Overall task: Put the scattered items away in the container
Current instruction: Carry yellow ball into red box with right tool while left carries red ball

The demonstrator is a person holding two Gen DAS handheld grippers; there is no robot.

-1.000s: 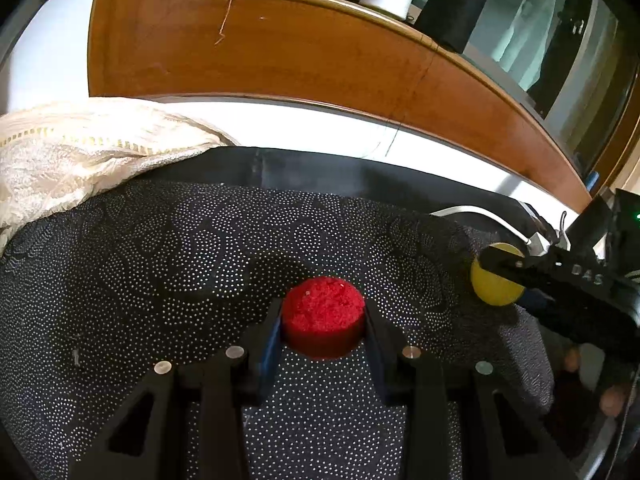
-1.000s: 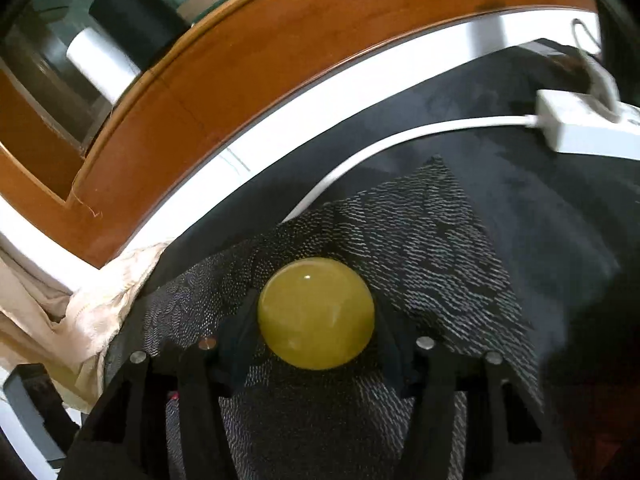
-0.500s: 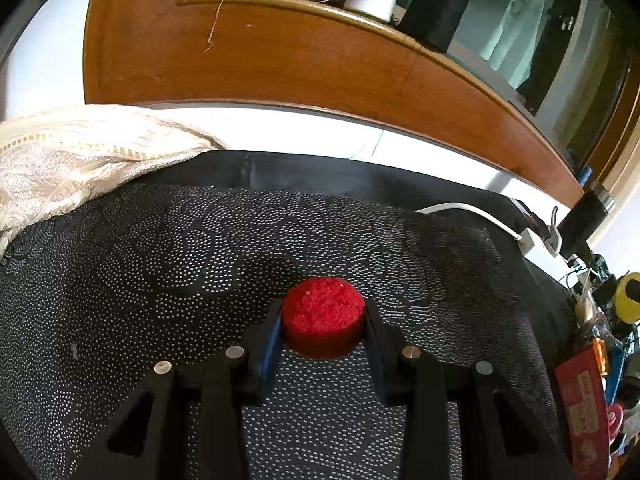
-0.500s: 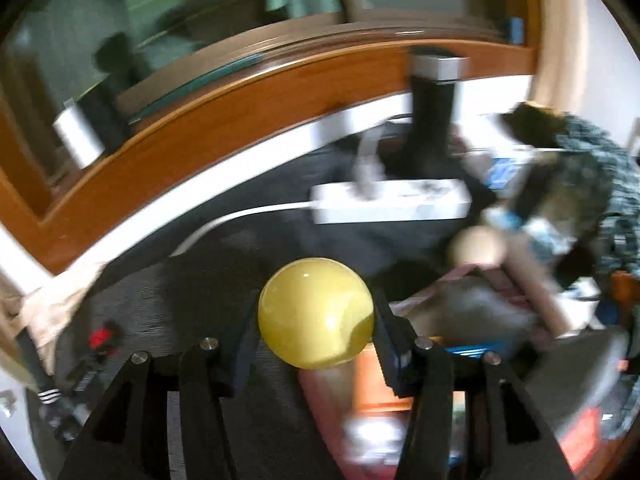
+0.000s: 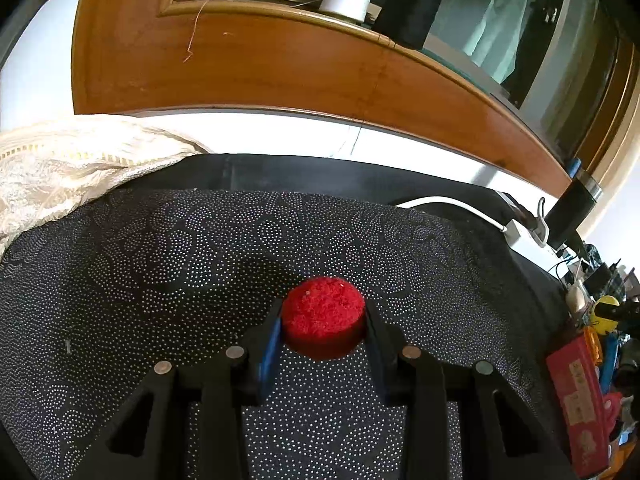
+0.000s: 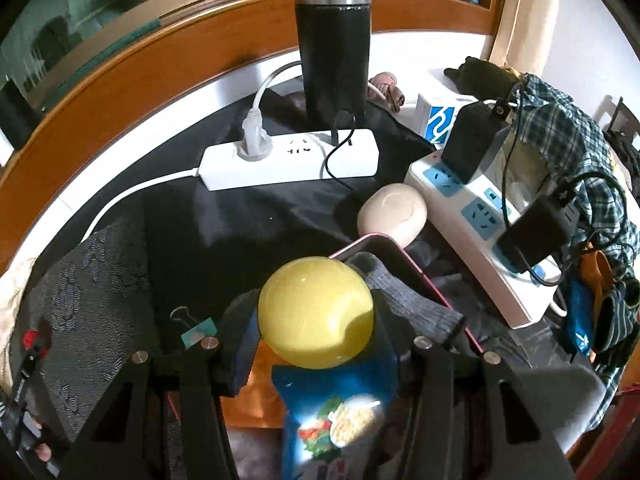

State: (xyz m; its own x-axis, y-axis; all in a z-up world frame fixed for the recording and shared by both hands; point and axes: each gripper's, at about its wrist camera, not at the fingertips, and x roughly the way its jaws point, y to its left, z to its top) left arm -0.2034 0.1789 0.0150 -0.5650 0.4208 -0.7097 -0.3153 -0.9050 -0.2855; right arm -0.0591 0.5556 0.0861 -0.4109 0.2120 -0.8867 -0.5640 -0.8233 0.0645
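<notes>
From the left wrist, the left gripper point(image 5: 323, 330) clamps a red pom-pom point(image 5: 323, 322) over open dotted cloth point(image 5: 160, 280), awaiting carriage, while from the right wrist the right gripper point(image 6: 316, 316) grips a yellow ball point(image 6: 316, 312) above the pink-rimmed container point(image 6: 404, 258), so release probably comes next, clear of the power strip point(image 6: 472, 216) crowding its rim.

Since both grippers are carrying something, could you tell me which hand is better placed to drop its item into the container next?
Right. The right gripper holds the yellow ball directly above the pink-rimmed container. The left gripper grips the red pom-pom over the dotted cloth.
</notes>
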